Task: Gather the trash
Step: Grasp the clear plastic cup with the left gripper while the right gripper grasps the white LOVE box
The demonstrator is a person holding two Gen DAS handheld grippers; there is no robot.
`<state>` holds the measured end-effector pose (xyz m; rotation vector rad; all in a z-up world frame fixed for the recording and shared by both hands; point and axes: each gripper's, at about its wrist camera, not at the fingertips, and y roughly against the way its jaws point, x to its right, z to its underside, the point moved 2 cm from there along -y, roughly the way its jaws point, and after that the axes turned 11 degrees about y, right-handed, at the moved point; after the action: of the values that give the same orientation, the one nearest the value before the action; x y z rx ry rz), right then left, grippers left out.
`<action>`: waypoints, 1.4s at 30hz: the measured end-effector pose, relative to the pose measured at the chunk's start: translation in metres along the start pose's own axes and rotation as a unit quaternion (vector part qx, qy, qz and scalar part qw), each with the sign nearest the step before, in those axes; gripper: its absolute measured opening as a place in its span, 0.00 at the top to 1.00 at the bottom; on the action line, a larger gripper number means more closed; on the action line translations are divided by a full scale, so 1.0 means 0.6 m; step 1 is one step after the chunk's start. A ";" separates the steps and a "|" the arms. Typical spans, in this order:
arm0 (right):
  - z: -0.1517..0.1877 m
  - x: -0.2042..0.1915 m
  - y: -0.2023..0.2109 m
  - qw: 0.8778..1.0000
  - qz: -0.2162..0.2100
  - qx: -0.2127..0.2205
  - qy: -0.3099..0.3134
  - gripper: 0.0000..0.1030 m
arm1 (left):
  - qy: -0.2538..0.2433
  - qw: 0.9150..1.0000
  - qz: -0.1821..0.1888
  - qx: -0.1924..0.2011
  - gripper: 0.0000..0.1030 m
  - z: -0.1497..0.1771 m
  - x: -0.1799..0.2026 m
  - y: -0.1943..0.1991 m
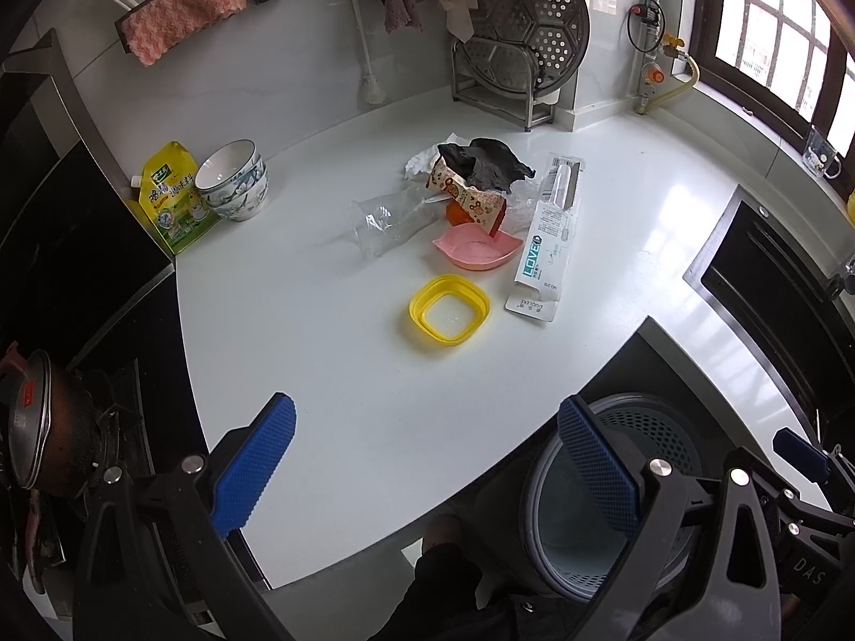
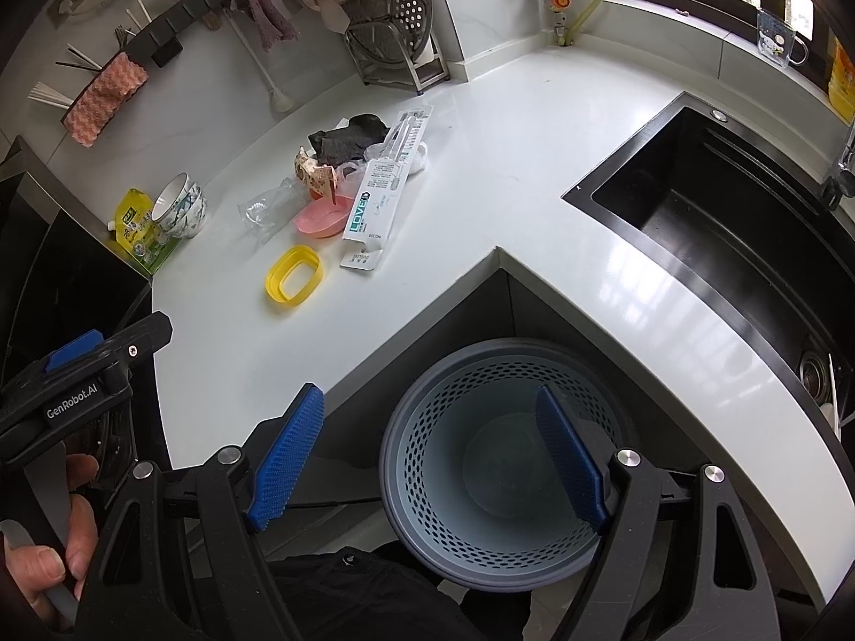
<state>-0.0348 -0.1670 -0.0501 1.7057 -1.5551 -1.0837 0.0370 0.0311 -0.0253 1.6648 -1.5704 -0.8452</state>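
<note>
Fingers: both pairs stand spread wide with nothing between them; the left gripper (image 1: 422,473) hangs over the near edge of the worktop (image 1: 331,374), the right gripper (image 2: 427,454) directly over the bin (image 2: 427,507).
Bin: a grey-blue perforated basket on the floor in the worktop's inner corner, below the right fingers; its bottom looks bare, so I judge no trash is in yet.
Nearest piece: the yellow ring (image 1: 450,310), a square-cornered plastic hoop lying flat, ahead of the left fingers and apart from the heap.
Next beyond: the pink dish (image 1: 475,251), and to its right the long white packet (image 1: 548,235), flat, with teal print.
Heap: the clear plastic wrap (image 1: 385,221) on the left, crumpled; a printed paper wrapper (image 1: 465,195) leaning over the dish; a black crumpled scrap (image 1: 483,160) on top, farthest off.
Advice: start with the ring, one finger inside the hoop and one outside, pinching its wall; carry it low over the edge and let go only above the bin.
Care: the flat packet probably needs lifting by an end; the wrap is likely to slip.
</note>
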 end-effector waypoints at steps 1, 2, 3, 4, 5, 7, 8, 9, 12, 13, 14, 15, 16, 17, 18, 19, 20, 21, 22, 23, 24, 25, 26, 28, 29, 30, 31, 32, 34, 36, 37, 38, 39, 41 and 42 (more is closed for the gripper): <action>-0.007 -0.003 -0.006 1.000 0.000 0.001 0.000 0.24 | 0.000 1.000 0.000 -0.002 0.06 -0.006 -0.006 -0.006; -0.015 -0.007 -0.011 1.000 0.000 0.002 0.001 0.24 | 0.001 1.000 0.002 -0.004 0.06 -0.011 -0.011 -0.013; -0.025 -0.011 -0.016 1.000 0.000 0.005 0.002 0.24 | 0.002 1.000 0.002 -0.006 0.06 -0.018 -0.019 -0.020; -0.035 -0.015 -0.021 1.000 0.000 0.008 0.002 0.24 | 0.005 1.000 0.001 -0.006 0.06 -0.024 -0.027 -0.027; -0.046 -0.020 -0.027 1.000 0.000 0.012 0.002 0.24 | 0.008 1.000 0.003 -0.005 0.06 -0.032 -0.034 -0.034; -0.069 -0.026 -0.040 1.000 0.002 0.017 0.002 0.24 | 0.011 1.000 0.010 -0.005 0.06 -0.050 -0.048 -0.049; -0.081 -0.029 -0.048 1.000 0.002 0.018 0.001 0.24 | 0.011 1.000 0.012 -0.002 0.06 -0.059 -0.054 -0.057; -0.092 -0.031 -0.057 1.000 0.002 0.018 -0.001 0.24 | 0.010 1.000 0.013 0.000 0.06 -0.069 -0.058 -0.066; -0.128 -0.040 -0.088 1.000 0.006 0.017 -0.001 0.24 | 0.000 1.000 0.021 -0.001 0.06 -0.098 -0.068 -0.100; -0.140 -0.042 -0.100 1.000 0.007 0.016 -0.002 0.24 | -0.002 1.000 0.022 -0.003 0.06 -0.107 -0.071 -0.113; -0.151 -0.044 -0.113 1.000 0.009 0.015 -0.004 0.24 | -0.002 1.000 0.024 -0.005 0.06 -0.117 -0.073 -0.126; -0.161 -0.044 -0.124 1.000 0.010 0.014 -0.007 0.24 | -0.002 1.000 0.027 -0.006 0.06 -0.126 -0.077 -0.138; -0.171 -0.045 -0.138 1.000 0.011 0.013 -0.010 0.24 | -0.001 1.000 0.029 -0.005 0.06 -0.134 -0.080 -0.150; -0.180 -0.045 -0.151 1.000 0.014 0.012 -0.013 0.24 | 0.000 0.999 0.032 -0.005 0.06 -0.143 -0.083 -0.161; -0.187 -0.045 -0.165 1.000 0.016 0.010 -0.017 0.24 | 0.000 0.999 0.036 -0.005 0.06 -0.150 -0.085 -0.173; -0.196 -0.045 -0.179 1.000 0.017 0.008 -0.022 0.24 | -0.001 0.999 0.041 -0.006 0.06 -0.157 -0.086 -0.185; -0.204 -0.045 -0.194 0.999 0.018 0.006 -0.026 0.24 | -0.002 0.999 0.045 -0.007 0.06 -0.163 -0.086 -0.197; -0.212 -0.047 -0.209 0.999 0.019 0.001 -0.030 0.24 | -0.002 0.999 0.046 -0.007 0.06 -0.171 -0.087 -0.210; -0.218 -0.048 -0.222 0.999 0.018 -0.002 -0.031 0.24 | -0.003 0.999 0.046 -0.008 0.06 -0.178 -0.087 -0.222; -0.226 -0.049 -0.235 0.999 0.020 -0.003 -0.032 0.24 | -0.002 0.999 0.049 -0.010 0.06 -0.184 -0.087 -0.234; -0.234 -0.050 -0.248 0.999 0.023 -0.005 -0.034 0.24 | -0.002 0.999 0.052 -0.013 0.06 -0.190 -0.087 -0.245; -0.240 -0.050 -0.260 0.999 0.025 -0.007 -0.037 0.24 | -0.001 0.998 0.055 -0.016 0.06 -0.196 -0.088 -0.257; -0.248 -0.048 -0.273 0.999 0.026 -0.010 -0.042 0.24 | -0.001 0.998 0.058 -0.018 0.06 -0.202 -0.087 -0.267; -0.262 -0.043 -0.296 0.998 0.032 -0.015 -0.052 0.24 | -0.004 0.998 0.065 -0.022 0.06 -0.210 -0.087 -0.284; -0.268 -0.041 -0.309 0.998 0.035 -0.019 -0.056 0.25 | -0.005 0.997 0.068 -0.024 0.06 -0.215 -0.086 -0.292; -0.273 -0.040 -0.319 0.997 0.036 -0.022 -0.061 0.25 | -0.007 0.997 0.071 -0.025 0.06 -0.217 -0.087 -0.299; -0.279 -0.038 -0.329 0.997 0.038 -0.024 -0.066 0.24 | -0.008 0.997 0.075 -0.027 0.06 -0.220 -0.087 -0.306; -0.284 -0.036 -0.338 0.996 0.040 -0.026 -0.070 0.24 | -0.008 0.997 0.078 -0.028 0.06 -0.222 -0.087 -0.312; -0.291 -0.034 -0.354 0.996 0.043 -0.029 -0.077 0.24 | -0.007 0.996 0.087 -0.032 0.06 -0.225 -0.086 -0.325; -0.294 -0.031 -0.368 0.995 0.048 -0.036 -0.083 0.24 | -0.006 0.995 0.096 -0.038 0.06 -0.227 -0.083 -0.337; -0.295 -0.030 -0.376 0.994 0.051 -0.040 -0.086 0.24 | -0.005 0.994 0.101 -0.040 0.06 -0.227 -0.081 -0.342; -0.295 -0.028 -0.383 0.994 0.052 -0.044 -0.090 0.24 | -0.004 0.994 0.104 -0.043 0.06 -0.227 -0.080 -0.347; -0.294 -0.026 -0.388 0.993 0.052 -0.048 -0.094 0.24 | -0.003 0.993 0.107 -0.046 0.06 -0.226 -0.078 -0.352; -0.291 -0.023 -0.398 0.992 0.052 -0.056 -0.101 0.24 | -0.004 0.993 0.107 -0.048 0.06 -0.226 -0.074 -0.363; -0.290 -0.023 -0.403 0.992 0.052 -0.059 -0.103 0.25 | -0.005 0.993 0.106 -0.049 0.06 -0.225 -0.072 -0.368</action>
<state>0.2381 -0.1351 -0.1657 1.4562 -1.6497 -1.3040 0.2688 0.0878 -0.1347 1.3991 -1.6507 -0.8058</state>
